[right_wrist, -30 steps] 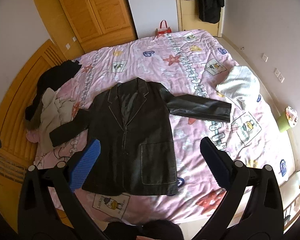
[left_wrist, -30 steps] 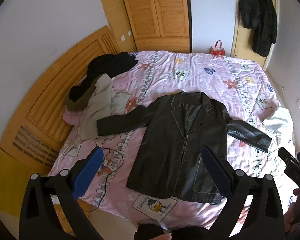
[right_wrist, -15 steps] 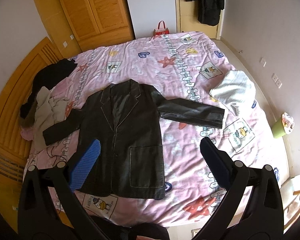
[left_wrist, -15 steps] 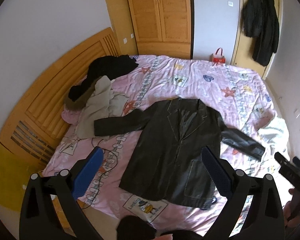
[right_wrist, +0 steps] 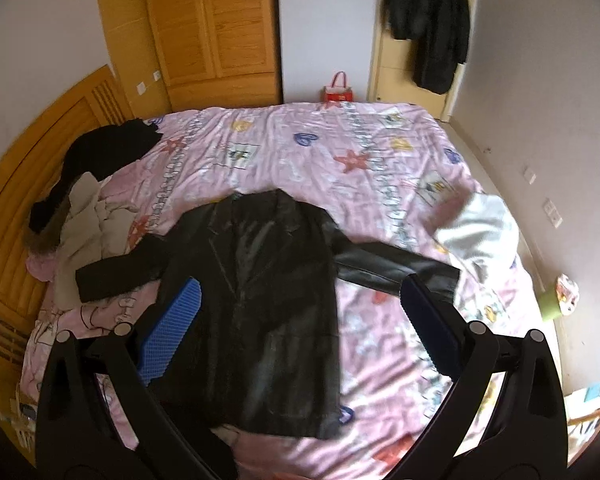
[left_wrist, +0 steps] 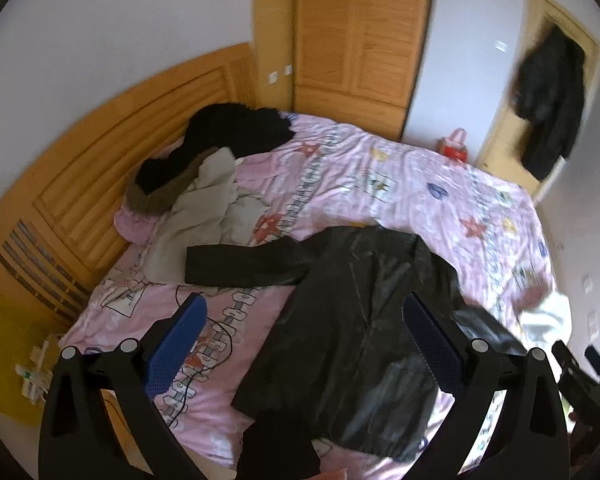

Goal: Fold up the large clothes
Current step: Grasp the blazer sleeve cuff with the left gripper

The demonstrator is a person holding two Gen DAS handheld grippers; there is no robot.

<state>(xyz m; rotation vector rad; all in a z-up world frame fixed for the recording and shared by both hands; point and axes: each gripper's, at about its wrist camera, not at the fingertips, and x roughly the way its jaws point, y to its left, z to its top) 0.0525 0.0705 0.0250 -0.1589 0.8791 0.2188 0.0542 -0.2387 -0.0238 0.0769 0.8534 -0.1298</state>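
A black leather jacket (left_wrist: pixel 356 320) (right_wrist: pixel 260 304) lies face up and spread flat on the pink bed (left_wrist: pixel 380 172) (right_wrist: pixel 300 152), sleeves out to both sides. My left gripper (left_wrist: pixel 304 336) is open and empty, held above the jacket's left half and the near bed edge. My right gripper (right_wrist: pixel 300 324) is open and empty, held above the jacket's body and its right sleeve (right_wrist: pixel 396 268). Neither touches the jacket.
A pile of black and beige clothes (left_wrist: pixel 204 184) (right_wrist: pixel 80 208) lies by the wooden headboard (left_wrist: pixel 100 152). A white folded garment (right_wrist: pixel 480 232) sits at the bed's right edge. A wardrobe (right_wrist: pixel 216 28), a red bag (right_wrist: pixel 338 90) and a hanging dark coat (right_wrist: pixel 432 20) stand beyond.
Both grippers have tilted and shifted; the left view has swung left toward the headboard, the right view has come lower toward the jacket. The jacket has not moved.
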